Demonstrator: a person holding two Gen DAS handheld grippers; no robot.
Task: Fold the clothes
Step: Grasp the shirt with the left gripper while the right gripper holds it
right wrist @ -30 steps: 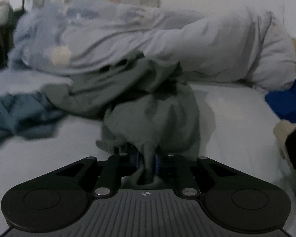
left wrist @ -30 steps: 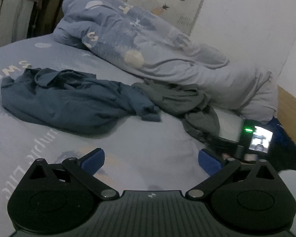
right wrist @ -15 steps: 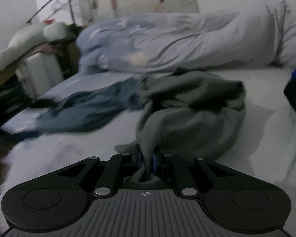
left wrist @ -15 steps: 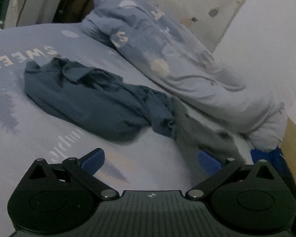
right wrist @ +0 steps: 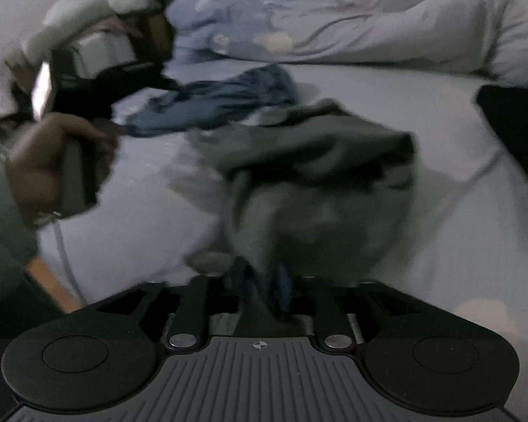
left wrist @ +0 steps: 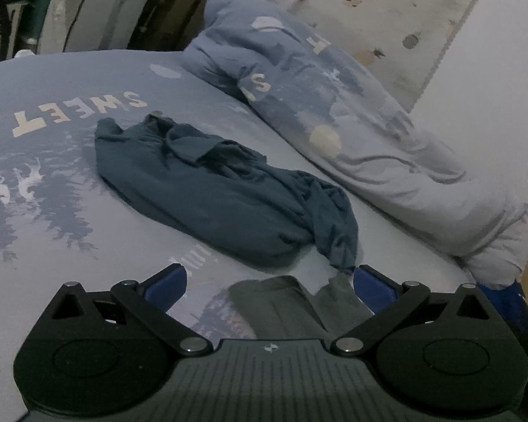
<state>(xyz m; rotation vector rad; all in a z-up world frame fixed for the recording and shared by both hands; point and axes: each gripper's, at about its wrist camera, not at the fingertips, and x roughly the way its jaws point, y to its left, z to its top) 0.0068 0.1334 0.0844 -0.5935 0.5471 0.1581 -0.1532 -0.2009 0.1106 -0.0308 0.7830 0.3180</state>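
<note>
Right gripper [right wrist: 264, 281] sat low in its own blurred view, jaws narrow, with a twist of the grey garment [right wrist: 320, 183] running down between the blue pads [right wrist: 281, 283]. Its jaws had just been opening, cloth between them; whether the pads pressed on the cloth I could not tell through the blur. From that pinched twist the grey garment bulged up and away ahead of the gripper, bunched, its far edge flopped over dark.

Left gripper [left wrist: 269, 281] stood wide open, nothing between the blue fingers [left wrist: 165, 283]. Just under and ahead of it lay an edge of grey fabric [left wrist: 281, 302] on the bed sheet [left wrist: 52, 211], near the right-hand finger but not clamped. Beyond that, ahead of the left gripper, lay the blue garment [left wrist: 211, 197], crumpled in a long heap, one ragged tip reaching close to the right-hand finger. In the right wrist view it showed past the grey one, to the left.

Further out, the printed duvet [left wrist: 316, 105] was heaped along the far side of the bed, against the wall. Left of the right gripper, a person's hand [right wrist: 45, 168] was wrapped round the handle of the other gripper, sleeve edge at the frame side. Dim clutter stood beyond the bed's far-left edge, too blurred to name.
</note>
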